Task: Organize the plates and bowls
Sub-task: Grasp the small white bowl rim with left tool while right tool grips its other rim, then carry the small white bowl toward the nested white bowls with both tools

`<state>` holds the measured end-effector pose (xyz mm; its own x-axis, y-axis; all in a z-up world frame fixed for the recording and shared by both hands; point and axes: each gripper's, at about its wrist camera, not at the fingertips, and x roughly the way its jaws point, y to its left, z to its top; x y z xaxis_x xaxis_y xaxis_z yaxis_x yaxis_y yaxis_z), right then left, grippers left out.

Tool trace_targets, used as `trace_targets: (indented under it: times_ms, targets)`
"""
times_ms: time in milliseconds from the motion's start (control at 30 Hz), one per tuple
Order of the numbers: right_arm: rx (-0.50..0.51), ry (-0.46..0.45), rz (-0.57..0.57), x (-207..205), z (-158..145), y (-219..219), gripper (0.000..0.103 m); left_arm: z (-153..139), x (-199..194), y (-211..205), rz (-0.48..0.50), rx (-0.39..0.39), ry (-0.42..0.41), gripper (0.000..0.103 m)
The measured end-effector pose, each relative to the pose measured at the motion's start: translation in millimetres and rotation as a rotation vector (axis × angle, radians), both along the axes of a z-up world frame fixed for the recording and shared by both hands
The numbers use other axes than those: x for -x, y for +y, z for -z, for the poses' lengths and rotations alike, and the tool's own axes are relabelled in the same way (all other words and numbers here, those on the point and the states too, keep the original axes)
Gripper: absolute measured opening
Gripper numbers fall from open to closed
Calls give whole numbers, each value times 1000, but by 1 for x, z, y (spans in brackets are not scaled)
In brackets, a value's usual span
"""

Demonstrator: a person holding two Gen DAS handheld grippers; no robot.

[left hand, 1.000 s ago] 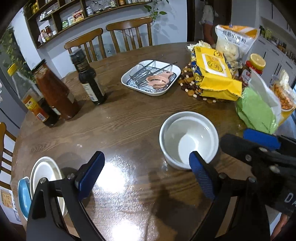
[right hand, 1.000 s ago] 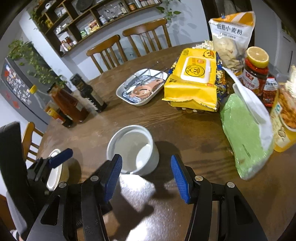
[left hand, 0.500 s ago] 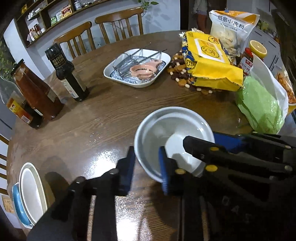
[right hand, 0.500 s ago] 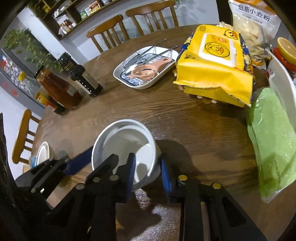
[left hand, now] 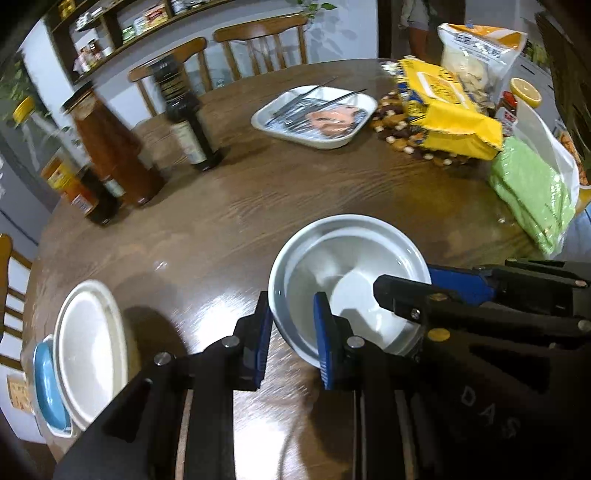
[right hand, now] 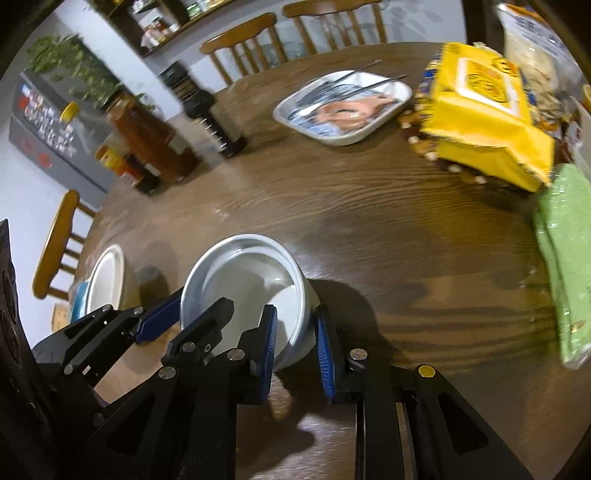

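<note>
Both grippers' fingers (left hand: 325, 325) on bowl (left hand: 347, 266) rim

Home dining room, round wooden table (left hand: 295, 192), chairs (left hand: 258, 40), pantry shelves (left hand: 122, 26)

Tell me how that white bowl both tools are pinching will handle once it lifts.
The white bowl looks like thick glazed ceramic: probably stiff, heavyish and breakable. Its glossy wall may slip between the pads, since the left tool and right tool each clamp only a short stretch of rim. Uneven lifting could tilt it.
</note>
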<state>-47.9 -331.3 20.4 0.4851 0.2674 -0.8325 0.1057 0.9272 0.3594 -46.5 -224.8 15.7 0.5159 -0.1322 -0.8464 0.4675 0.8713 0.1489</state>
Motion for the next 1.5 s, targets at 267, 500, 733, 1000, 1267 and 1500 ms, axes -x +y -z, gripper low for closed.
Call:
trace_targets:
  times_ms: [267,500,733,1000,1267,1500]
  targets:
    - [24,8,-92,-3,-1,49,25,3,7,45,-67,-14,-9,22]
    - [32,9,-103,-1,0,67,25,3,11,59,-66,-11,-17,22]
    - [24,0,-71,10,1,75,25,3,20,66,-52,-4,-30,22]
    - [8,-16,-39,22,-3,79,25,-3,28,69,-33,7,-46,20]
    - [12,-17,-28,28,-4,82,25,-3,31,72,-26,11,-41,20]
    - [26,-16,-35,29,-3,87,25,0,30,78,-34,26,-10,21]
